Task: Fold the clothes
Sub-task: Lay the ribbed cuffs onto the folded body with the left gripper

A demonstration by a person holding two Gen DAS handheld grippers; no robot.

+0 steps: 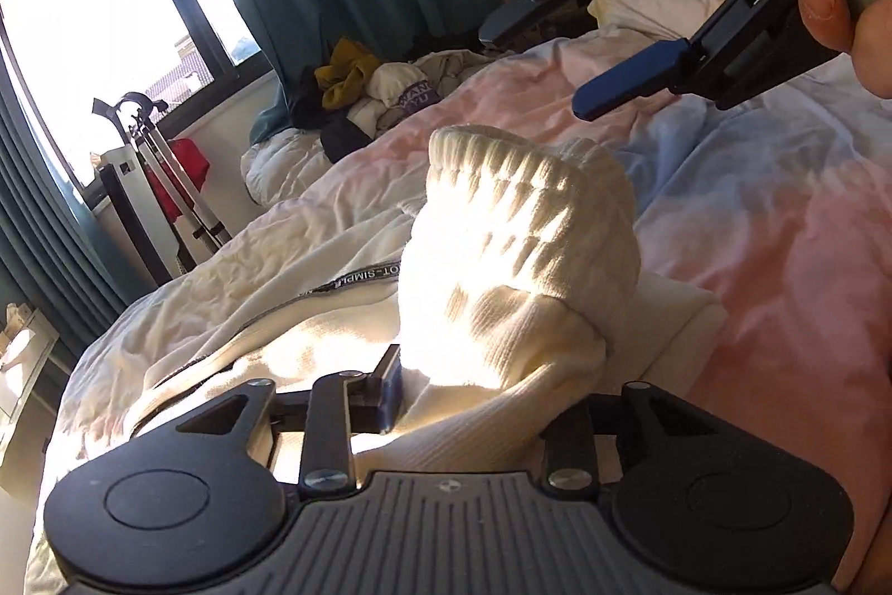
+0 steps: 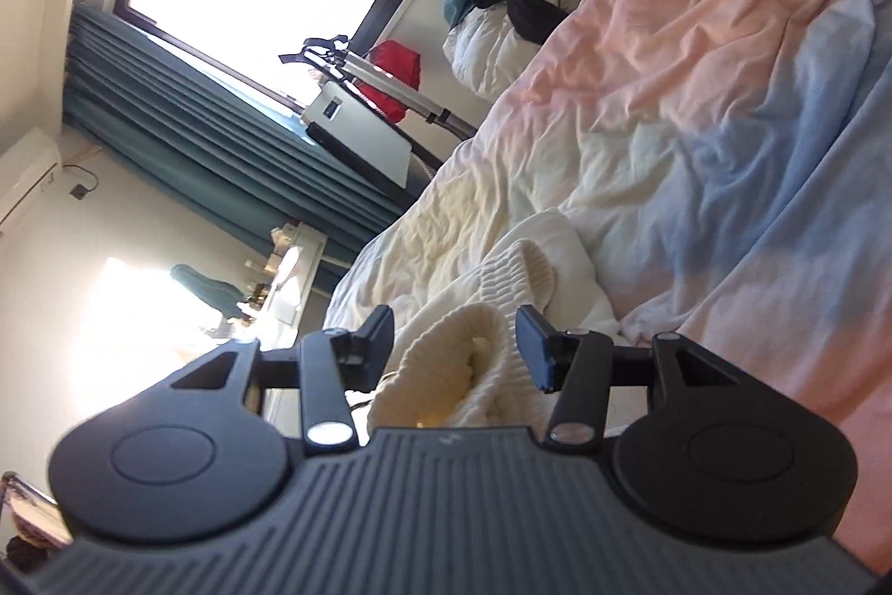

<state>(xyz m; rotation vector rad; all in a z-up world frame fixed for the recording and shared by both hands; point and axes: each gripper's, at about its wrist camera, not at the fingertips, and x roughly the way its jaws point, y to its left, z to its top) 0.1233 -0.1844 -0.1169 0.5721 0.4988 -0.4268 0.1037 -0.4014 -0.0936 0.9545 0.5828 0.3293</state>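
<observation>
Between the left gripper's [image 1: 490, 388] clenched jaws, the cream ribbed-knit sweater cuff [image 1: 518, 249] is rising off the pastel duvet [image 1: 780, 227]; the right gripper [image 2: 454, 344] is hovering released, nearer its far rim.

The cream sweater [image 1: 518, 260] hides the left tool's [image 1: 479, 388] right finger, so its closure stays unclear.

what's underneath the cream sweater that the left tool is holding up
The cream sweater lies on a pastel pink, blue and white duvet, which shows all round it. Whatever is directly beneath the garment is covered. The left tool grips its ribbed cuff.
</observation>
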